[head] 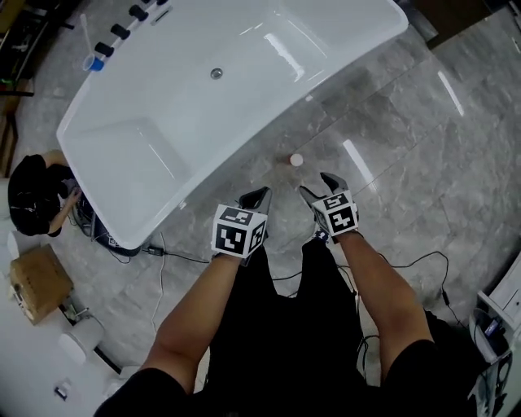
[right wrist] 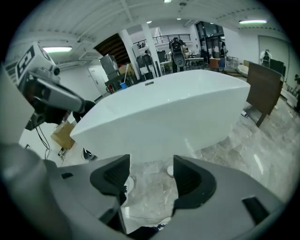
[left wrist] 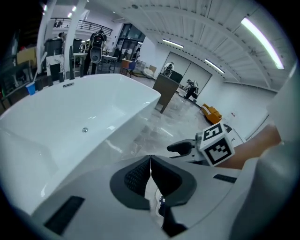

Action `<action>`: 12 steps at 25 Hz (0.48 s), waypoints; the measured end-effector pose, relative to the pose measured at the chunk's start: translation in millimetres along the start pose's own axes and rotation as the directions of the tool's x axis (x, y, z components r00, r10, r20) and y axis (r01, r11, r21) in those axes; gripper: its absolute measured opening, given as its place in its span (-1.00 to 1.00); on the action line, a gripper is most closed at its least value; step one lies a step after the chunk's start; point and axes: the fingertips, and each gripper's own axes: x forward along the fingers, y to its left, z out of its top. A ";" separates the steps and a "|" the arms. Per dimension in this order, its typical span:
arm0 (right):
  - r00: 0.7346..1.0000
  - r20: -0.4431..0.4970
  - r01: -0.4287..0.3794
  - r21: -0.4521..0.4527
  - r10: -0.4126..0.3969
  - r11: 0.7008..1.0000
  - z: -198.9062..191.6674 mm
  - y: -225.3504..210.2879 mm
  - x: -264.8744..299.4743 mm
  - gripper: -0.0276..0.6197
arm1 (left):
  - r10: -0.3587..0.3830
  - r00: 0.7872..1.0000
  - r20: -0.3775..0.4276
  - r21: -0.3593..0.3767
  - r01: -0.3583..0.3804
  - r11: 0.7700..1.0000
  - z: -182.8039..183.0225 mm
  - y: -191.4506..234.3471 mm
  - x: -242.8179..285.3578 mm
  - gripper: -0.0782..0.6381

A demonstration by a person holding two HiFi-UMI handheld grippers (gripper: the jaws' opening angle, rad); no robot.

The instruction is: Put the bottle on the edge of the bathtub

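Observation:
A small bottle [head: 296, 160] with a white cap stands on the grey marble floor just in front of the white bathtub [head: 203, 89]; in the right gripper view the bottle [right wrist: 170, 171] shows low between the jaws, beside the right one. My right gripper [head: 317, 182] is open, a short way behind the bottle, with nothing in it. My left gripper [head: 262, 195] is shut and empty, its pads [left wrist: 140, 176] pressed together, to the left of the right one and near the tub's [left wrist: 70, 126] front wall.
Black tap fittings [head: 130, 20] and a blue cup [head: 94, 63] sit on the tub's far rim. A person in black [head: 37, 195] crouches at the tub's left end beside a cardboard box [head: 34, 283]. Cables [head: 175, 257] trail over the floor. A brown cabinet [right wrist: 263, 86] stands at right.

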 end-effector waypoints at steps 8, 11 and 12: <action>0.975 0.201 -0.153 0.287 0.097 0.946 64.9 49.0 -142.6 -0.02 | -0.067 0.996 0.053 0.099 0.062 0.993 56.8 -53.3 -76.3 -0.73; 0.961 0.249 -0.205 0.344 0.122 0.916 79.4 66.1 -177.3 -0.03 | -0.111 0.992 0.065 0.163 0.099 0.982 72.3 -64.8 -102.6 -0.73; 0.956 0.266 -0.217 0.359 0.124 0.908 83.1 71.7 -188.1 -0.03 | -0.126 0.990 0.063 0.171 0.114 0.979 74.0 -67.3 -111.9 -0.73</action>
